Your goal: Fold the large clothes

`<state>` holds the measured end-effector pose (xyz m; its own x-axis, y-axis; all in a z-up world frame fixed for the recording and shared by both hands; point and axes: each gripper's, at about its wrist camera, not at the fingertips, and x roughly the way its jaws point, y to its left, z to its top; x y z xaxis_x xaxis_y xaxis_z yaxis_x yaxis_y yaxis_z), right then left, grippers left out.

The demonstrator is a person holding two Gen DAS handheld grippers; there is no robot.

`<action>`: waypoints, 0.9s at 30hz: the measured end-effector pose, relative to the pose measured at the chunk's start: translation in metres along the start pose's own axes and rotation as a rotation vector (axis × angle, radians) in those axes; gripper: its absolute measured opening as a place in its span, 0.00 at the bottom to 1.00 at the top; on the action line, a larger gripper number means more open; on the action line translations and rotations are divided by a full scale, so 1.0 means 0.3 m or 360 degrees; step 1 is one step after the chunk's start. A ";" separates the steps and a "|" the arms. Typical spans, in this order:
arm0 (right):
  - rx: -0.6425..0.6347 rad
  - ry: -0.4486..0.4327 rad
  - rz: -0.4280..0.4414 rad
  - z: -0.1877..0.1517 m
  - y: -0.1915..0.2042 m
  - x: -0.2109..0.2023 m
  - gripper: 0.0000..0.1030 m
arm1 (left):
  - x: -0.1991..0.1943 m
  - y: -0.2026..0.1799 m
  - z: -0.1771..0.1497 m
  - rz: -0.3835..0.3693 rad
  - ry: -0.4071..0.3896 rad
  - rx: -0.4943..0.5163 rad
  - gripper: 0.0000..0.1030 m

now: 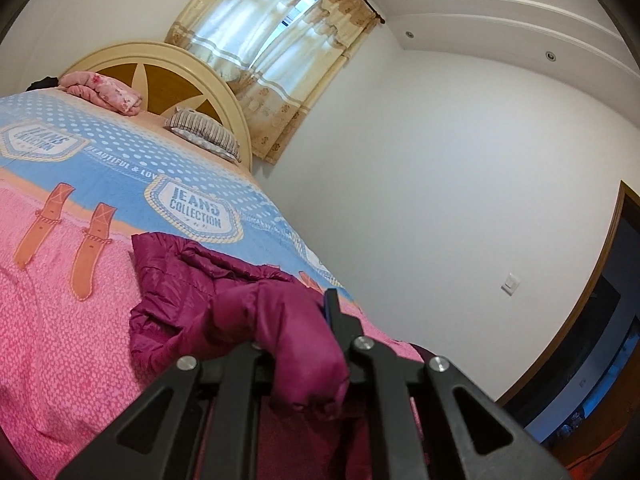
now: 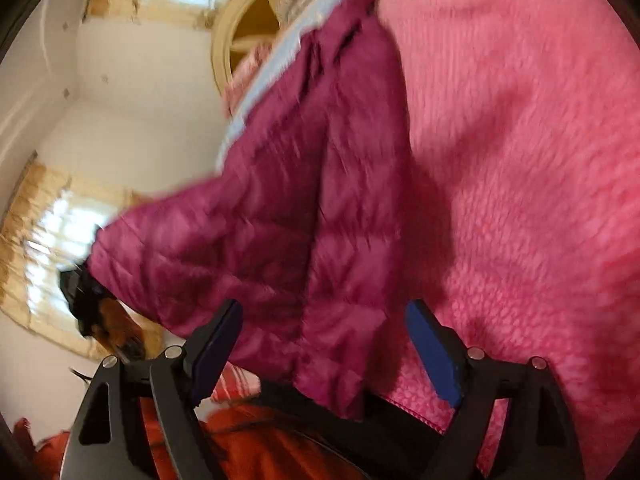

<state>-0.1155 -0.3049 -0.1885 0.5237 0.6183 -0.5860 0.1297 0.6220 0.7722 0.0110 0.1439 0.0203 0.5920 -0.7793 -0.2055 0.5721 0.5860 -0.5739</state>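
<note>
A maroon quilted puffer jacket [image 1: 192,280] lies crumpled on the pink part of the bedspread [image 1: 48,300]. My left gripper [image 1: 296,332] is shut on a bunched fold of the jacket near the bed's near edge; only one finger [image 1: 334,312] shows, the other is hidden by fabric. In the blurred right wrist view the jacket [image 2: 320,200] hangs stretched over the pink bedspread [image 2: 520,160]. My right gripper [image 2: 324,344] is open, its blue-padded fingers [image 2: 432,352] on either side of the jacket's lower edge. The left gripper [image 2: 80,288] shows there holding the jacket's far corner.
The bed has a cream and wood headboard [image 1: 168,80], a striped pillow [image 1: 204,136] and a folded pink blanket [image 1: 104,92]. A curtained window [image 1: 272,48] and white wall lie beyond. A doorway [image 1: 608,300] stands at right. Orange cloth [image 2: 256,448] lies below the right gripper.
</note>
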 end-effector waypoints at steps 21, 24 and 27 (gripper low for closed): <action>-0.0094 -0.0091 0.0193 0.093 0.065 -0.064 0.07 | 0.003 0.018 0.019 0.0118 0.0010 0.0018 0.10; -0.0090 -0.0234 0.0270 0.190 0.114 -0.171 0.07 | 0.017 0.046 0.043 0.0167 0.0013 -0.0005 0.10; -0.0088 -0.0313 0.0336 0.294 0.156 -0.242 0.07 | 0.051 0.076 0.082 0.0218 0.0031 -0.0009 0.10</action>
<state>-0.0732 -0.3629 -0.0882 0.6879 0.6354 -0.3508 -0.0427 0.5179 0.8544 0.0470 0.1509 0.0236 0.6533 -0.6962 -0.2974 0.4833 0.6859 -0.5441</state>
